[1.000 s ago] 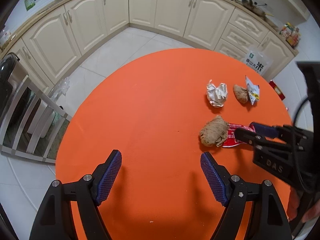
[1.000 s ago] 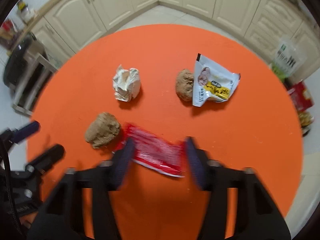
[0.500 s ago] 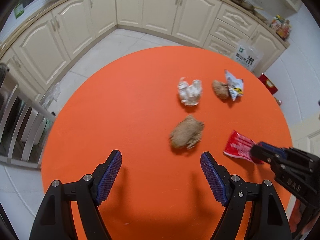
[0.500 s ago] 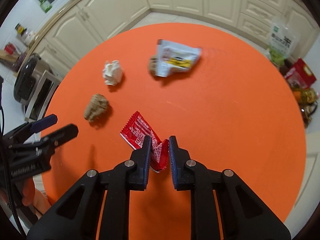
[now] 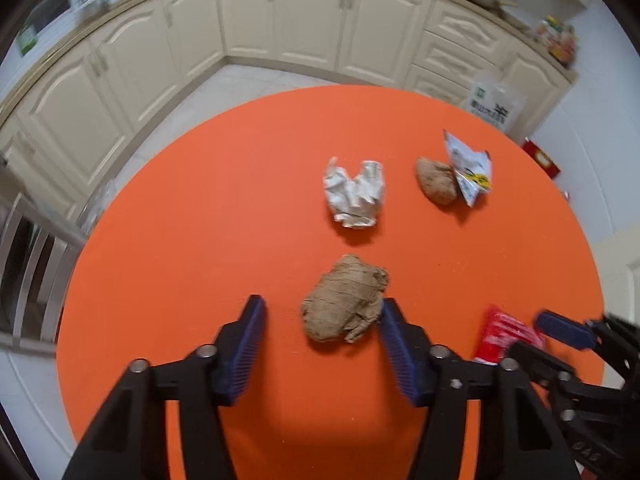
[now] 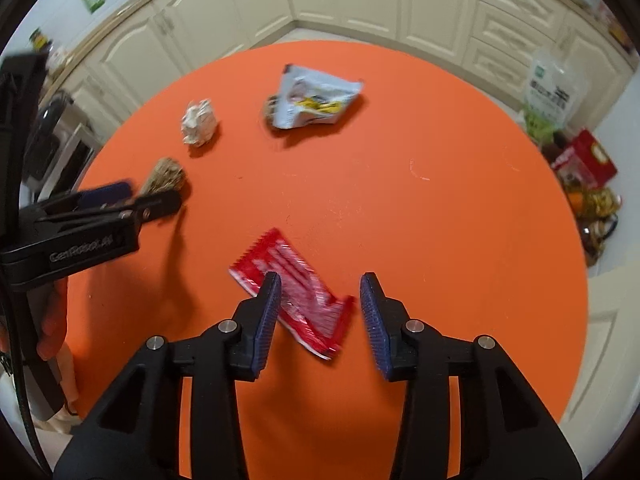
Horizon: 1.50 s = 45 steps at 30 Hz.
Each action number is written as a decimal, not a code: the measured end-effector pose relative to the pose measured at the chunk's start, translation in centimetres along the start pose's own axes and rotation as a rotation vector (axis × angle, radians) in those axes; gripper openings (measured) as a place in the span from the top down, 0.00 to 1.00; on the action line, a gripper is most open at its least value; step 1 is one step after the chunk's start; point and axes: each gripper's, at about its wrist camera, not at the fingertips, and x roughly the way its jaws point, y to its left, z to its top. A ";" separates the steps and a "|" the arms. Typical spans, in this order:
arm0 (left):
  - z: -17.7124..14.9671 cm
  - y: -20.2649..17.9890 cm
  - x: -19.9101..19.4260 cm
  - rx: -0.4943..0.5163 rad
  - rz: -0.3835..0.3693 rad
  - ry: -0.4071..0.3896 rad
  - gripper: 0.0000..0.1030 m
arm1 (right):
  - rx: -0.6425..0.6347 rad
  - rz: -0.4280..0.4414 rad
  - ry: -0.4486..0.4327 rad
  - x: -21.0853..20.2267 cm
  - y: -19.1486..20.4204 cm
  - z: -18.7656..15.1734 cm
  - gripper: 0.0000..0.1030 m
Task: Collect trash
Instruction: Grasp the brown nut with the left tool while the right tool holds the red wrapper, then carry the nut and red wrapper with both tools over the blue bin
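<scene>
A round orange table (image 5: 200,220) stands among cream cabinets (image 5: 304,20). The left gripper (image 5: 320,320) closes around a crumpled brown wad (image 5: 344,304), only its right pad touching; the right gripper (image 6: 320,312) opens, jaws apart, over a glossy red wrapper (image 6: 296,288).

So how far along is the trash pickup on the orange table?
Nothing looks collected: all five pieces lie on the round orange table. In hand: the left gripper is closing around the near brown crumpled paper wad; the right gripper is opening over the red foil wrapper. Left: white crumpled paper ball, far brown wad, white snack packet.
</scene>
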 end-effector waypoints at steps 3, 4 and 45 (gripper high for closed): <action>-0.4 -0.6 0.1 0.028 -0.014 0.004 0.67 | -0.073 -0.065 -0.009 0.4 1.7 0.2 0.61; -0.7 -0.8 0.1 0.043 -0.006 -0.002 0.67 | -0.078 -0.054 -0.007 0.5 2.0 0.1 0.65; -19.9 -16.4 -16.2 0.420 -0.203 -0.145 0.69 | 0.408 -0.042 -0.241 -15.9 -6.7 -22.3 0.89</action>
